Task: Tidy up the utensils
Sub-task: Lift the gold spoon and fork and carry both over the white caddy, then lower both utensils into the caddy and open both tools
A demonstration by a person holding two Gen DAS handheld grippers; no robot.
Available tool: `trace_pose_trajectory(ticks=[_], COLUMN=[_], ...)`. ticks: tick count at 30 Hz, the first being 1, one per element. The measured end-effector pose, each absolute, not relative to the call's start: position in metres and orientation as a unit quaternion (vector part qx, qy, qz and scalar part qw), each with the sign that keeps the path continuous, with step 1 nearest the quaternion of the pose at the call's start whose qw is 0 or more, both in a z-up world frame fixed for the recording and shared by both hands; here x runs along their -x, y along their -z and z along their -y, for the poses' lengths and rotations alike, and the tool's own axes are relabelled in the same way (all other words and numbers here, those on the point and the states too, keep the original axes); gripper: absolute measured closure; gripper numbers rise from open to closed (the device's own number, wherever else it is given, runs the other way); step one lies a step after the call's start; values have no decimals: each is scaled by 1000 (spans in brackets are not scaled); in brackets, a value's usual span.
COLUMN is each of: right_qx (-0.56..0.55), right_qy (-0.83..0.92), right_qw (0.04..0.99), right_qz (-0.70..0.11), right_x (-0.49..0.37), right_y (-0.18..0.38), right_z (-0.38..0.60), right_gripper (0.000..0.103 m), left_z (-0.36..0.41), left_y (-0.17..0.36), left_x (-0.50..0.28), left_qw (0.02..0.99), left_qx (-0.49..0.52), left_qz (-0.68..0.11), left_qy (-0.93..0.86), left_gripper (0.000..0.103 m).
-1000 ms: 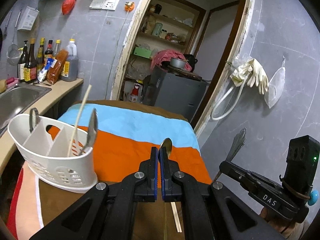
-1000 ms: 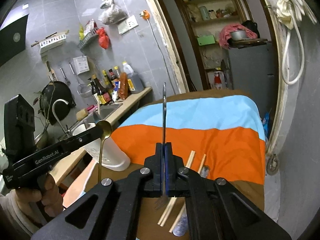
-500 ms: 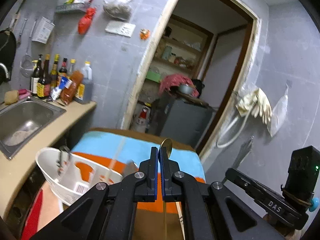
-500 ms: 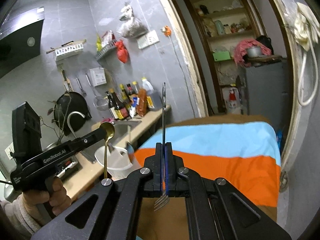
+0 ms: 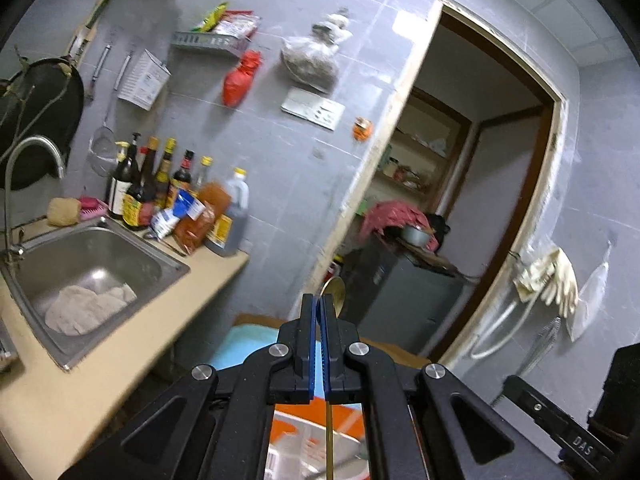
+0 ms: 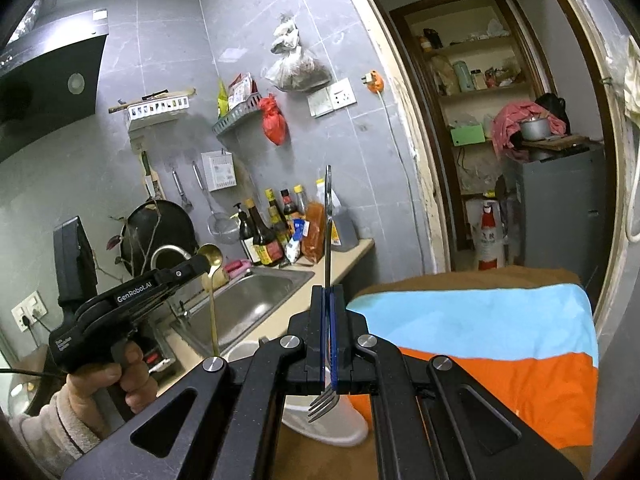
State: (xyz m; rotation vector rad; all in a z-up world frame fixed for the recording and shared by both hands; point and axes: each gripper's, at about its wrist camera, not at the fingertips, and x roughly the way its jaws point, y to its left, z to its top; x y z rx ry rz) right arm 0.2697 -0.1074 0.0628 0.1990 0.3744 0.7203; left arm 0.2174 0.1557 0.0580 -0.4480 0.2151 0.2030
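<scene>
While both tools were held above the table, each one was clenched on a utensil. The left gripper (image 5: 319,312) was closed on a thin, gold-coloured spoon (image 5: 335,291), whose small oval bowl stood up above the blue pads and whose straight handle hung down below them. In the right wrist view the same spoon (image 6: 211,258) was seen beside the steel sink (image 6: 248,300), and the left gripper (image 6: 200,266) was carried by a hand (image 6: 116,376) in a fleecy, pale sleeve (image 6: 52,432). The right gripper (image 6: 329,300) was shut on a flat metal fork (image 6: 328,220); the handle pointed upward and the four tines hung out under the jaws. Behind the tines a white plastic utensil holder (image 6: 324,424) with a rounded wall was standing on the table, but most of it was covered by the black gripper body, so its compartments could not be made out. In the left wrist view only a blurred white piece of this holder (image 5: 288,456) was visible between the gripper arms. The table was covered with a soft cloth (image 6: 500,328) in blue, orange and brown bands, cut off at the lower edge. On the beige counter (image 5: 120,352) a group of glass bottles (image 5: 160,188) was standing against the grey tiled wall, and a pale, crumpled rag (image 5: 88,308) was lying in the sink. The left view was smeared by motion, so the labels could not be read.
</scene>
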Motion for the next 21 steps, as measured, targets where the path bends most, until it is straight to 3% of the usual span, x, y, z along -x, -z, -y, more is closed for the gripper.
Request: trace_pose_trajectory(ticks=[21], right_qx=[-73], right_qy=[-268], right_qw=[933], right_qz=[-228], right_x=[-287], right_y=[-30], right_z=[27], right_gripper=[101], left_z=[-223], left_y=[-5], left_x=[-251], left_qw=[962], left_qx=[224], left_qz=[-123], left_qy=[-93], left_gripper=[101])
